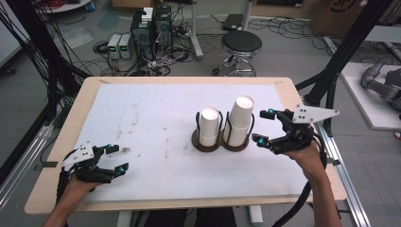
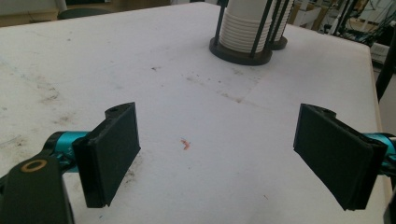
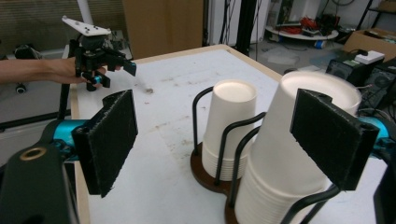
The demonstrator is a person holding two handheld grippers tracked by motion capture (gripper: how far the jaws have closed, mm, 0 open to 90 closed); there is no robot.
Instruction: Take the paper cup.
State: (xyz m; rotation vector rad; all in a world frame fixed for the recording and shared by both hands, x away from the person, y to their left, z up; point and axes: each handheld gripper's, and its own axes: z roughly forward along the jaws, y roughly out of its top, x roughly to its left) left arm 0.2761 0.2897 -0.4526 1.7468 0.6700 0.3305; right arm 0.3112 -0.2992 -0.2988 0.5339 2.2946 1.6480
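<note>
The surface, covered in a white, lightly stained sheet, carries one piece of equipment: a dark double cup holder with wire uprights, set right of centre. Two stacks of white paper cups are seated in it, mouths down: a taller stack in the ring nearer the right gripper, and a shorter stack in the ring beside it. Both stacks are seen to be fully nested and upright, and no single cup is seen on the sheet or between any jaws.

The right gripper is held just to the right of the taller stack, its jaws spread wide and empty; in the right gripper view the taller stack is partly framed between the two black pads, but no pad is pressed against it. The left gripper is held well apart from the holder, near the front left corner of the surface, with its jaws likewise wide and nothing between them.

The work is judged to be at its very start: a cup has yet to be gripped, lifted clear of the wire uprights and set down. Everything beyond the approach to the taller stack is left to be done.

A small red fleck is noted on the sheet ahead of the left gripper.
</note>
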